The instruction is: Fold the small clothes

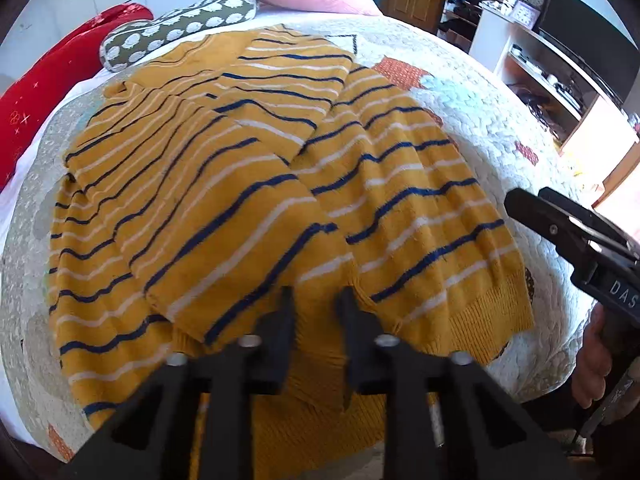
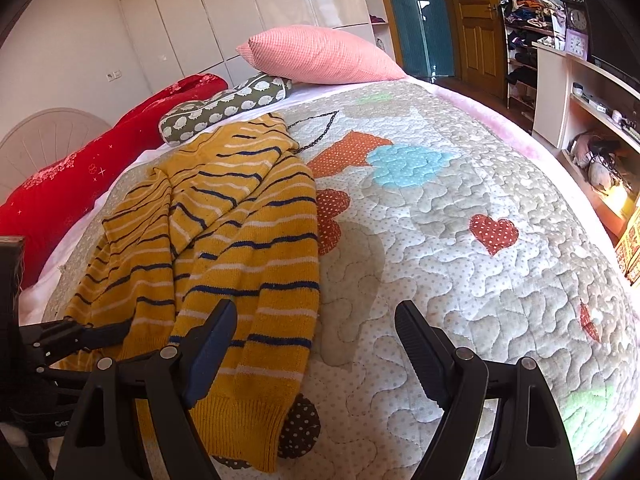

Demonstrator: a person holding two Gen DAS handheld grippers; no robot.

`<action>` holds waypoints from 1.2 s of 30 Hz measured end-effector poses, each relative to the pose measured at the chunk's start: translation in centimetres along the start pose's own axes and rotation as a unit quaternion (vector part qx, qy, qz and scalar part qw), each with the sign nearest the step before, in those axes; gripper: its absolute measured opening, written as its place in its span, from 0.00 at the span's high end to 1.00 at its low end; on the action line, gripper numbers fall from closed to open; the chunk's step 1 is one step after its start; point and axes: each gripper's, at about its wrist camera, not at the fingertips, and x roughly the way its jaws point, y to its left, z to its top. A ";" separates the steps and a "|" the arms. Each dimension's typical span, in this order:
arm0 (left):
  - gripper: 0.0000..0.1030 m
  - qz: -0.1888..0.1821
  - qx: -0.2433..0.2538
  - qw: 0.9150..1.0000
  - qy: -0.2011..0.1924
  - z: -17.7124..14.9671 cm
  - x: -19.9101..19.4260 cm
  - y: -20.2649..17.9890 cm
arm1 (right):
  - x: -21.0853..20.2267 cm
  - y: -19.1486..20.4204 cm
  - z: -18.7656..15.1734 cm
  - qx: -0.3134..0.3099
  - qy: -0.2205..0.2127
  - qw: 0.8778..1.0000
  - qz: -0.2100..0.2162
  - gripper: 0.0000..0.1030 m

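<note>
A mustard-yellow sweater with navy and white stripes point(image 1: 256, 184) lies on the quilted bedspread, both sleeves folded in over its body; it also shows in the right wrist view point(image 2: 240, 240). My left gripper point(image 1: 318, 304) is at the sweater's ribbed bottom hem, jaws narrowly apart with hem fabric between the fingers; whether it pinches is unclear. It also shows in the right wrist view point(image 2: 86, 330). My right gripper point(image 2: 316, 320) is open and empty, its left finger over the sweater's right hem corner, its right finger over bare quilt. It appears at the right edge of the left wrist view point(image 1: 516, 200).
A patchwork quilt point(image 2: 460, 280) covers the bed. A pink pillow point(image 2: 320, 56), a green patterned bolster point(image 2: 228, 108) and a red cushion point(image 2: 80, 176) lie at the head. White shelves point(image 2: 580, 92) and a wooden door point(image 2: 472, 20) stand at the right.
</note>
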 end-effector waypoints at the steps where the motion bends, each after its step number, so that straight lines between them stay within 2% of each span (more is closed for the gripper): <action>1: 0.90 -0.017 -0.019 1.000 -0.007 0.1 -0.6 0.8 | -0.1 0.0 0.0 -0.002 -0.001 1.000 -0.001 0.18; 3: 0.91 -0.036 -0.053 0.998 -0.027 0.2 -2.3 2.8 | -0.3 0.0 0.0 -0.005 -0.001 1.000 -0.001 0.21; 7: 0.93 -0.036 -0.133 0.988 -0.077 -0.6 -6.5 8.0 | -0.6 0.5 0.4 -0.014 0.002 1.000 0.002 0.27; 10: 0.93 -0.052 -0.204 0.971 -0.114 -1.7 -9.7 13.5 | -0.8 1.4 0.6 -0.027 0.000 1.000 0.000 0.27; 13: 0.93 -0.024 -0.262 0.955 -0.141 -3.1 -11.9 18.5 | -0.4 2.5 0.8 -0.043 0.007 0.999 0.001 0.27; 16: 0.93 0.016 -0.340 0.929 -0.145 -5.3 -12.8 24.6 | 0.2 4.3 1.1 -0.061 0.015 0.998 0.010 0.27; 18: 0.92 0.057 -0.398 0.906 -0.133 -7.1 -12.6 28.5 | 0.6 5.9 1.5 -0.077 0.023 0.996 0.026 0.27; 21: 0.92 0.121 -0.453 0.875 -0.121 -9.8 -12.7 32.8 | 1.3 8.7 2.1 -0.109 0.032 0.992 0.052 0.27; 23: 0.92 0.135 -0.470 0.862 -0.130 -11.7 -13.0 33.9 | 2.1 10.6 2.6 -0.124 0.044 0.989 0.073 0.27; 26: 0.92 0.150 -0.473 0.856 -0.145 -13.5 -14.0 34.1 | 3.5 13.3 2.9 -0.131 0.065 0.983 0.106 0.27; 29: 0.87 0.147 -0.471 0.856 -0.154 -14.4 -15.1 33.5 | 5.0 15.7 2.6 -0.138 0.082 0.980 0.122 0.27; 32: 0.75 0.132 -0.462 0.861 -0.169 -14.9 -15.8 32.1 | 6.2 17.6 2.1 -0.145 0.097 0.976 0.128 0.27; 36: 0.71 0.114 -0.444 0.871 -0.176 -15.0 -16.3 30.0 | 7.6 19.3 1.3 -0.151 0.116 0.974 0.127 0.30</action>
